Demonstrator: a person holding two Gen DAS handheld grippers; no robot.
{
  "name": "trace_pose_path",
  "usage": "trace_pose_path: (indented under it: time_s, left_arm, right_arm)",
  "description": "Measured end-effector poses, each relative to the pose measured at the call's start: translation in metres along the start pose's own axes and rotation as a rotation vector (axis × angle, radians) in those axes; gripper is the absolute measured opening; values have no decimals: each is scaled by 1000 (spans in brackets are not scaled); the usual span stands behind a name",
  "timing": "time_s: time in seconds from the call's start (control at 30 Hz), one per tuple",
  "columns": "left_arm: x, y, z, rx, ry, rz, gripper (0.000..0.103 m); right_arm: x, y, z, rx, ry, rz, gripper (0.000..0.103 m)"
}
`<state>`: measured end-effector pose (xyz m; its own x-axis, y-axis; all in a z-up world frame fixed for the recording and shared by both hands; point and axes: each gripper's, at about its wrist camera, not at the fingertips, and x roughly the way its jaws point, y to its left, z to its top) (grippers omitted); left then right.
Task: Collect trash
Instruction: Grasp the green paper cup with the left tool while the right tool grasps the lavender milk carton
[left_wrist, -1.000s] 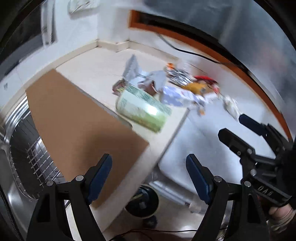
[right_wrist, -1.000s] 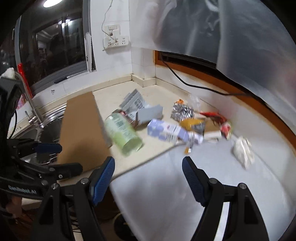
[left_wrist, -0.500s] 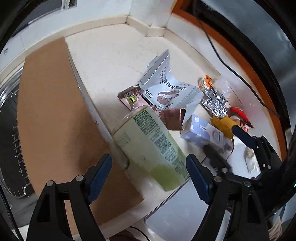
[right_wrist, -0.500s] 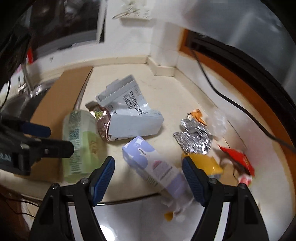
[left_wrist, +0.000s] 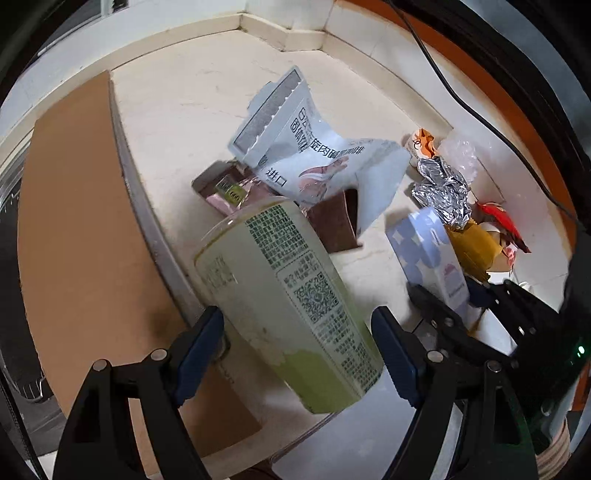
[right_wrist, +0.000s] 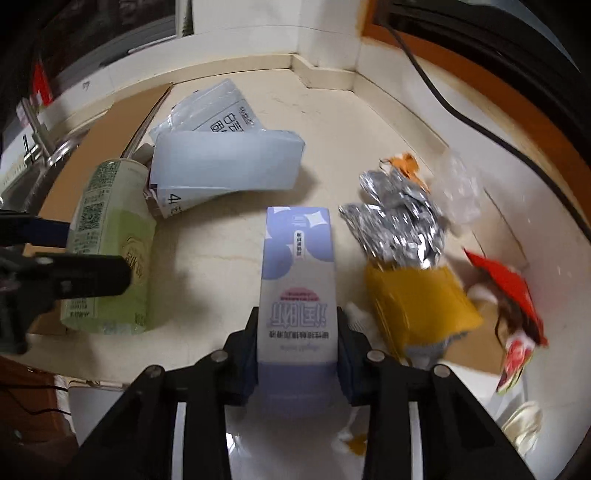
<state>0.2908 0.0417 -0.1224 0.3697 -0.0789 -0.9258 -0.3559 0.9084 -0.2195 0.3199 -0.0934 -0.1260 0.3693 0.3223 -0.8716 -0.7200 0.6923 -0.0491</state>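
At the near edge of the counter (right_wrist: 207, 280), the right gripper (right_wrist: 297, 354) is seen w/ its jaws closing on a lilac carton (right_wrist: 297, 280); the pads are pressed to both long sides of the box's near end. A second ago these jaws stood wide over open counter, w/ nothing between them. So the first piece of trash is judged to be gripped, though it has not been lifted yet.

Beside it, the left gripper (left_wrist: 297, 350) has been brought down over a pale green cup (left_wrist: 291, 302) lying on its side. Its jaws are held wide, straddling the cup w/o visibly touching it; earlier the cup lay well ahead. A grip there is judged to come next.

The carton is smooth, rigid, rectangular cardboard. The cup is a tapered cylinder w/ a printed paper wrap, likely to roll.

Further back lie a creased white pouch (left_wrist: 314, 162), glossy and limp, a crumpled silver foil (right_wrist: 399, 221), a folded mustard-yellow wrapper (right_wrist: 417, 299) and a torn red wrapper (right_wrist: 513, 288).

A flat brown cardboard sheet (left_wrist: 85, 229) lies at the left.
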Motion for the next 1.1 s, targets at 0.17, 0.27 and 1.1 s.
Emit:
trace_pose_path:
  time_s: [0.17, 0.27, 1.1]
  left_arm:
    - [7, -6, 5, -14, -11, 13, 78]
    - [7, -8, 6, -22, -15, 8, 77]
    - [-102, 7, -111, 242, -137, -194, 56]
  right_arm:
    - [-9, -12, -16, 116, 1, 14, 35]
    - [-21, -20, -30, 213, -14, 36, 35]
    - [-125, 45, -116, 505, -123, 62, 34]
